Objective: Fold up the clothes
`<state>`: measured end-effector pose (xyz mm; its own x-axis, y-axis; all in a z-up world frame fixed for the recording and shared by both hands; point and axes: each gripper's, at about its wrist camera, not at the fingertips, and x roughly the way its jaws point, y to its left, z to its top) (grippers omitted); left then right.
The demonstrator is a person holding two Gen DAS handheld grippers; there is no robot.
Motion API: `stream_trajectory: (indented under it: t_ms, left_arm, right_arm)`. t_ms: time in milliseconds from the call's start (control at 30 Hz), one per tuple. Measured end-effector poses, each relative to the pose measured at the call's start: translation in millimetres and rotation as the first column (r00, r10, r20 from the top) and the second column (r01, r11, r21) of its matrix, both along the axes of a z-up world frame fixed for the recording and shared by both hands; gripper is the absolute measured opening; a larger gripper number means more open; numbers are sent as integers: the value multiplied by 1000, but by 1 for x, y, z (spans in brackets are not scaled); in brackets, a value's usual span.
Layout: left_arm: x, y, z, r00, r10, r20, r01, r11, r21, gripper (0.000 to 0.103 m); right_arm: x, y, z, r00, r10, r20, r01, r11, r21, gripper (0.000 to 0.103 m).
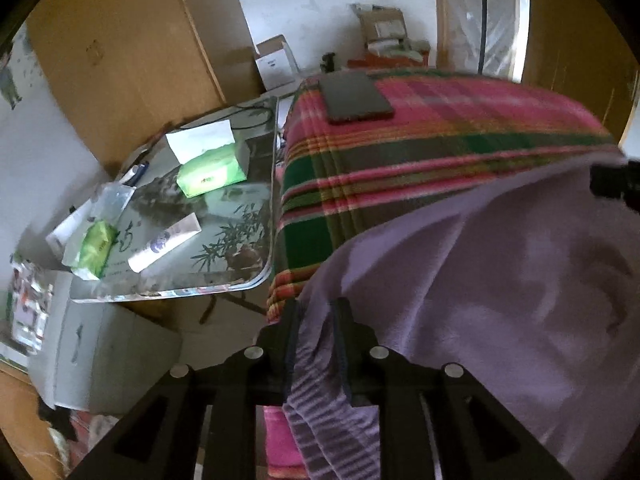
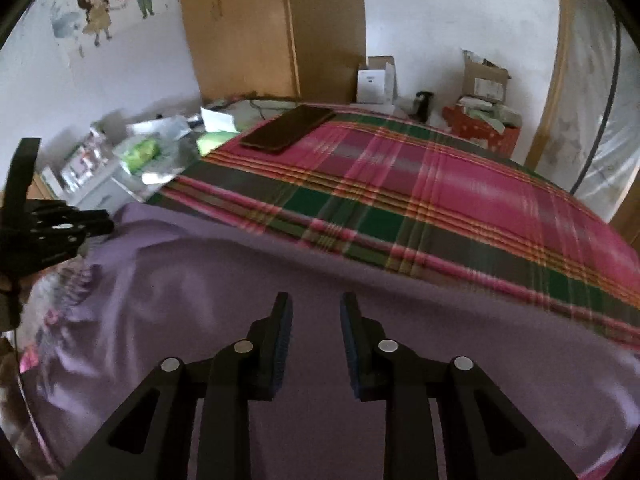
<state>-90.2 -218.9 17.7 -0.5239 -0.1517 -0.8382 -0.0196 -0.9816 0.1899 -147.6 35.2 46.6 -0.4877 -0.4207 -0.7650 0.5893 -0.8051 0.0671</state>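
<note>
Lilac garment (image 2: 320,320) lies spread, wrinkled, on the plaid bedcover (image 2: 440,200).

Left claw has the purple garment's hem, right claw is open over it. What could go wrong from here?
1. The left claw pinches only the ribbed hem of the purple garment; a hard pull might slip it out.
2. The right claw hangs open above the cloth, so the fold may go skewed on one grip.
3. The dark phone lies near the far edge of the plaid blanket; dragging cloth could shift it.
</note>
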Motion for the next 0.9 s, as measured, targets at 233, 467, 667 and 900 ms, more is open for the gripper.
stream_trajectory:
  t_ms: [233,467,667,900]
  left_arm:
    - [-10,-10,-8,1000,-5,23,4,999,50,21]
    - [-6,-12,-5,998,-58,13,56,992,111,27]
    - [-12,-11,-9,997,-80,18,78,991,106,28]
    - [-13,-13,-8,997,-83,8,82,993,88,31]
  right_arm:
    - [-16,-24,-8,994,64,-85,-56,994,94,34]
    - [-24,-41,-14,984,166,-58,-161,983,91,35]
    - [-24,-47,-18,977,207,-45,-203,975,89,35]
    - [-15,-58,-18,961,271,-62,-261,956,138,35]
